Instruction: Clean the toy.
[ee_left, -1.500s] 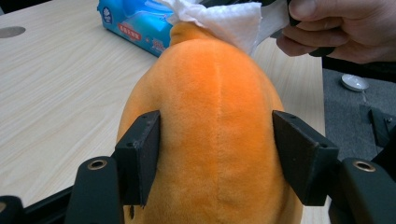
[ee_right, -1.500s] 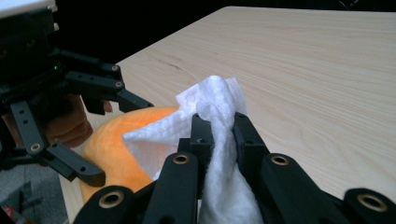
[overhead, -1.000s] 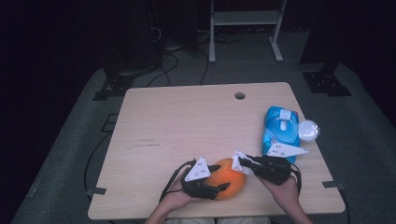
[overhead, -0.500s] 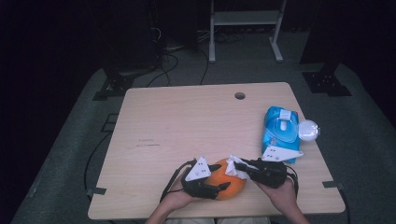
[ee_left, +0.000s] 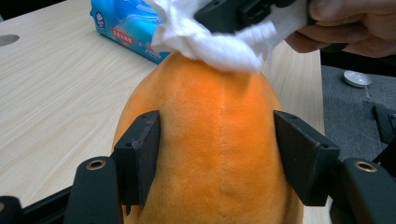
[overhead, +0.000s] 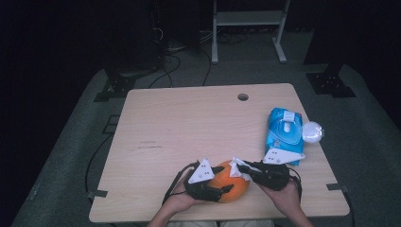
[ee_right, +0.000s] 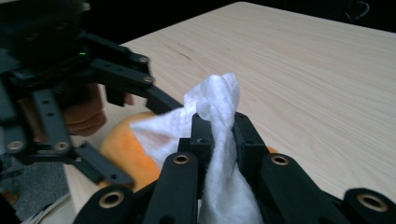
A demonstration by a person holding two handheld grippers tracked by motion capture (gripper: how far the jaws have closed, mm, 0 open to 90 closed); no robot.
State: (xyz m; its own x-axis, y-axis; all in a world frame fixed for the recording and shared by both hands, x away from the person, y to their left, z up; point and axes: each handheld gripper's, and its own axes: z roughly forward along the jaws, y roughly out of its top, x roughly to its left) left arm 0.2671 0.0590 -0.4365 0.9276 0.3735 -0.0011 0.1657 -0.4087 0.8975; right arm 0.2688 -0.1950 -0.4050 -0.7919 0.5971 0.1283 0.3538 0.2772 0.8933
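Left gripper [ee_left: 217, 154]: clamped on the orange fruit [ee_left: 210, 149], a jaw pressed flat on each flank, part-way closed.
Right gripper [ee_right: 219, 135]: jaws pinched tight on a white wipe [ee_right: 217, 107], which is bunched up between the pads.
Wipe: pressed onto the far end of the fruit, as seen in the left gripper view [ee_left: 210, 39].
Fruit: held low at the near edge of the table [overhead: 189, 127], between the two hands in the high view [overhead: 231, 187].
Wipe pack [overhead: 283, 135]: blue, lying flat toward the table's right edge, just beyond the right gripper.
Lid [overhead: 312, 132]: round, white, seen touching the pack's right side.
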